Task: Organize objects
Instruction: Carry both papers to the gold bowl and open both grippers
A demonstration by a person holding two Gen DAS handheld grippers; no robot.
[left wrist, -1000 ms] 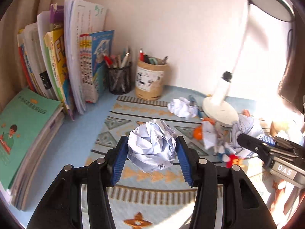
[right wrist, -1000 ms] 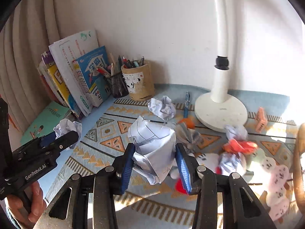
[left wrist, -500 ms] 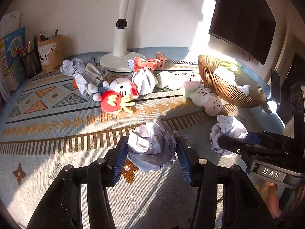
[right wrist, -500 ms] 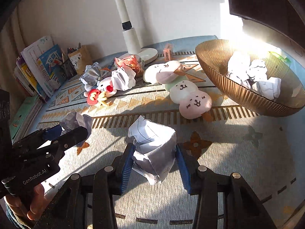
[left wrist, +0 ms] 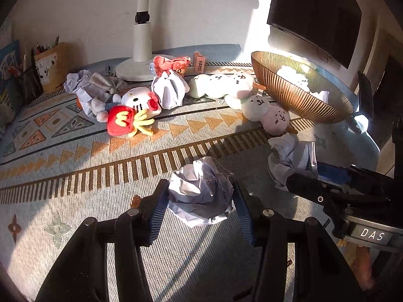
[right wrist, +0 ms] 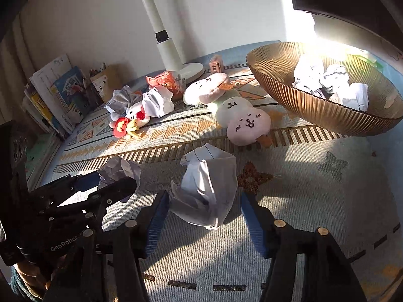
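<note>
Listing hazards for two paper wads carried toward the bowl. Item one: left tool (left wrist: 200, 196), blue pads pressed on both flanks of a crumpled grey-white paper ball (left wrist: 200, 191), held clear above the patterned mat (left wrist: 75, 176) on the desk. Item two: right tool (right wrist: 202, 201), fingers visibly spread, with a gap on each side of a folded paper wad (right wrist: 206, 186); whether the wad is pinched at all cannot be told from the right wrist view, so it is judged loose and likely to drop onto the mat short of the ribbed amber bowl (right wrist: 314, 108). Destination: bowl at far right, already holding several crumpled sheets (right wrist: 330, 83), rim raised and flared; a low approach risks clipping the rim and tipping or sliding it. Obstructions: pink-and-white plush toys (left wrist: 262, 110) lie touching or just beside the bowl's near wall, and a red-and-white plush (left wrist: 131, 115) sits further left with more paper wads (left wrist: 170, 89) near the lamp base (left wrist: 136, 69); a sweeping tool may drag these. Further risk: the two tools travel close together, right one just beside the left, so they may collide. Paper is light and springy; a release above the rim may bounce it out.
</note>
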